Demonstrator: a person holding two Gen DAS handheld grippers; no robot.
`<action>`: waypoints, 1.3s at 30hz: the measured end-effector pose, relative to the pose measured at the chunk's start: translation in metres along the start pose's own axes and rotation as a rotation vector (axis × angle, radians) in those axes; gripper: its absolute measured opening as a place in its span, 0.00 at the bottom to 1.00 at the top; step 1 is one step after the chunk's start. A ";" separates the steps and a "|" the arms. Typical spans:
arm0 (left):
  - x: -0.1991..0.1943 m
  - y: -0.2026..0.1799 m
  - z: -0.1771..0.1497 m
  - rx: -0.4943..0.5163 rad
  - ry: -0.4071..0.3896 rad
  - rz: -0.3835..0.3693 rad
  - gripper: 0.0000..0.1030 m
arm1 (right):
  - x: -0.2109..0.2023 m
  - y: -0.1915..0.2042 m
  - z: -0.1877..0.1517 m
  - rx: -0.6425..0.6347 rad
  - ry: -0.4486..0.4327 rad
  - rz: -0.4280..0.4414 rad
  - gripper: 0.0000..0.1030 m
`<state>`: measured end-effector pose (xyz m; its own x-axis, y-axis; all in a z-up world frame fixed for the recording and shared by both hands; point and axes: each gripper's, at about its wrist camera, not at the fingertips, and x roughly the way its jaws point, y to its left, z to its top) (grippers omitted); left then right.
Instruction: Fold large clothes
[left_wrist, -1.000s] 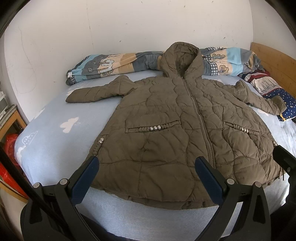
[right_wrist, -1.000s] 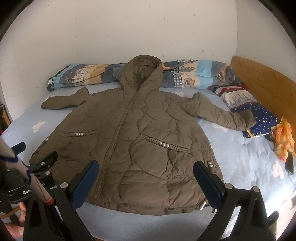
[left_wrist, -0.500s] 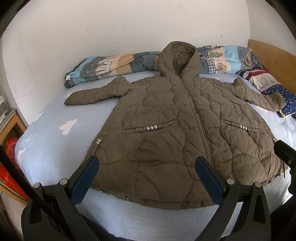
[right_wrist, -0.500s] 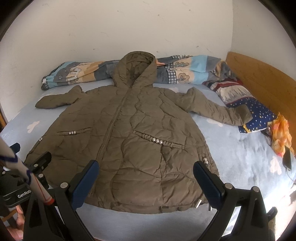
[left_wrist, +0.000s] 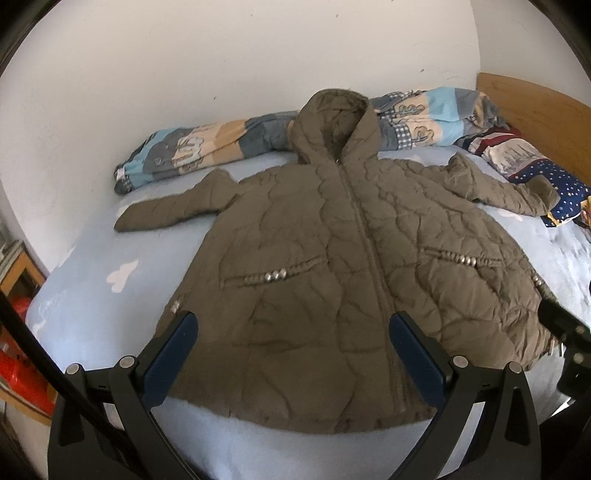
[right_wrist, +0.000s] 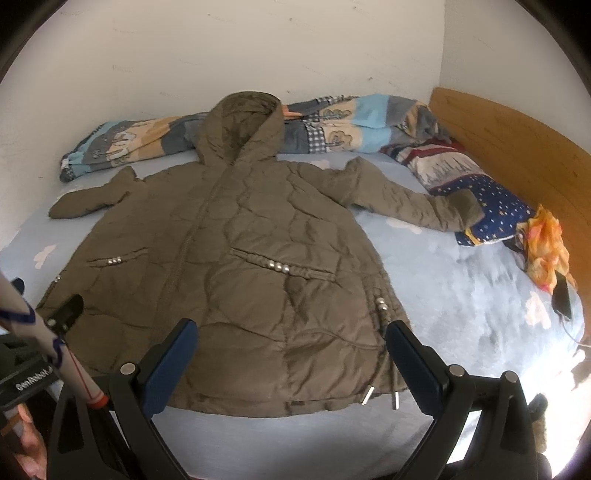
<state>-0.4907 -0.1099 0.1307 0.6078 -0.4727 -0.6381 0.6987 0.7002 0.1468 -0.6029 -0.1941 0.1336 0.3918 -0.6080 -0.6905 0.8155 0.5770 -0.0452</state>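
Note:
An olive quilted hooded jacket (left_wrist: 332, 258) (right_wrist: 236, 258) lies flat and face up on the light blue bed, zipped, with both sleeves spread sideways and the hood toward the wall. My left gripper (left_wrist: 291, 332) is open above the jacket's hem, left of the zipper, holding nothing. My right gripper (right_wrist: 291, 339) hovers open over the hem's right part, near the drawstring ends (right_wrist: 380, 397). The left gripper (right_wrist: 64, 314) also shows at the left edge of the right wrist view.
A patterned rolled quilt (left_wrist: 207, 151) (right_wrist: 351, 122) lies along the wall behind the hood. A starry pillow (right_wrist: 491, 206) sits under the right cuff. Orange cloth (right_wrist: 546, 247) and a phone (right_wrist: 563, 295) lie by the wooden headboard (right_wrist: 517, 140). A red object (left_wrist: 22, 354) sits left of the bed.
Both grippers have moved forward and closer over the jacket's hem; the jacket looms larger and sits lower between the fingers. The jacket itself has not moved.

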 end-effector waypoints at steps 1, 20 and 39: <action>0.000 -0.002 0.005 0.007 -0.013 0.003 1.00 | 0.001 -0.003 0.000 0.007 0.005 -0.004 1.00; 0.151 -0.020 0.108 0.047 0.108 -0.088 1.00 | 0.070 -0.192 0.119 0.419 0.003 0.039 1.00; 0.291 0.018 0.118 -0.154 0.416 -0.156 1.00 | 0.246 -0.438 0.120 0.923 0.042 -0.010 0.42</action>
<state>-0.2567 -0.2984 0.0364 0.2750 -0.3456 -0.8972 0.6866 0.7239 -0.0684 -0.8124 -0.6619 0.0701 0.3819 -0.5796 -0.7199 0.8421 -0.1027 0.5295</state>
